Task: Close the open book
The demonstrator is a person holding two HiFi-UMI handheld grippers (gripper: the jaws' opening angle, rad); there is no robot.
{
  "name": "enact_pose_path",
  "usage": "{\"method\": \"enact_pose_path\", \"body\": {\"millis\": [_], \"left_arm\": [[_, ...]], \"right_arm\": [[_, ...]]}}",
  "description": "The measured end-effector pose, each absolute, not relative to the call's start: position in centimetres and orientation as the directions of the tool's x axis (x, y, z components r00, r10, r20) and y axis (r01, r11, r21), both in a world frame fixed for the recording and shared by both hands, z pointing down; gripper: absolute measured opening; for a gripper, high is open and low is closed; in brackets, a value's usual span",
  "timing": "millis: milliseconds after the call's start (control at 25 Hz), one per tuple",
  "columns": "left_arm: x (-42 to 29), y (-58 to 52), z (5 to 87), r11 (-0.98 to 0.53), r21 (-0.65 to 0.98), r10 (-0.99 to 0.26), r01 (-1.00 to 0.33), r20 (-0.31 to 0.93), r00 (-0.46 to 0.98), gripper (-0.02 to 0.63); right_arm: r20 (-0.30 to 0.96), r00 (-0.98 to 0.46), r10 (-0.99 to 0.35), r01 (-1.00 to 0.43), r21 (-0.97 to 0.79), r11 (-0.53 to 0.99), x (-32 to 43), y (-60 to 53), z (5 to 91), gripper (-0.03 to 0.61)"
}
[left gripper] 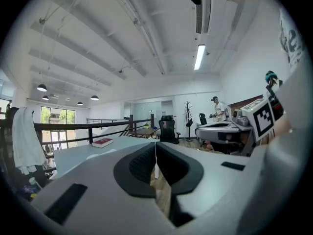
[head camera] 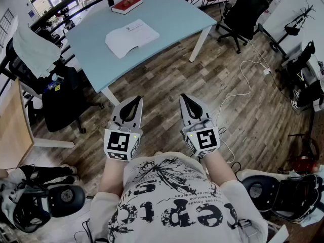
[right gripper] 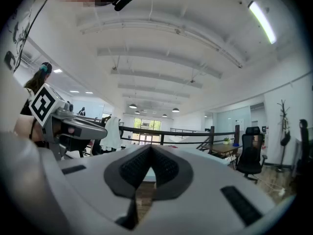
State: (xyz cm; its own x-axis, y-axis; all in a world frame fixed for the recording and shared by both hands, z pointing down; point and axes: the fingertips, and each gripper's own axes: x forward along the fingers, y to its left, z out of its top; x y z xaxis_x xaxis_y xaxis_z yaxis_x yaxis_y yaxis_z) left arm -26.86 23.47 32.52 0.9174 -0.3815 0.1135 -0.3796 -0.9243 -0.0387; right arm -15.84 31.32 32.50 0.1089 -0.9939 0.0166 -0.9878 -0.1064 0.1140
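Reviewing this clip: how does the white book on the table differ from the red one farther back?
The white book lies open with its pale pages up; the red book is closed, cover up. The white book sits toward the middle of the table; the red book lies near its far edge. Spread open, the white book covers more surface than the red book. Both lie flat on the same light blue table.
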Motion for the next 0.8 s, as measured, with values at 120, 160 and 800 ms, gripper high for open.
{"method": "enact_pose_path", "body": {"millis": [120, 160, 800], "left_arm": [[-26.7, 23.6, 32.3, -0.925, -0.034, -0.379, -0.378, 0.108, 0.919, 0.02], [-26.7, 23.7, 32.3, -0.925, -0.032, -0.379, -0.378, 0.107, 0.919, 0.02], [-25.2, 22.2, 34.6, -0.907, -0.004, -0.417, -0.42, 0.137, 0.899, 0.02]], "right_arm": [[0.015, 0.104, -0.994, -0.988, 0.118, -0.101, -15.8, 31.4, 32.2, 0.008], [0.015, 0.103, -0.995, -0.988, 0.117, -0.1, -15.8, 31.5, 32.2, 0.008], [0.036, 0.066, -0.997, -0.995, 0.079, -0.063, -13.5, 29.4, 34.2, 0.011]]}}
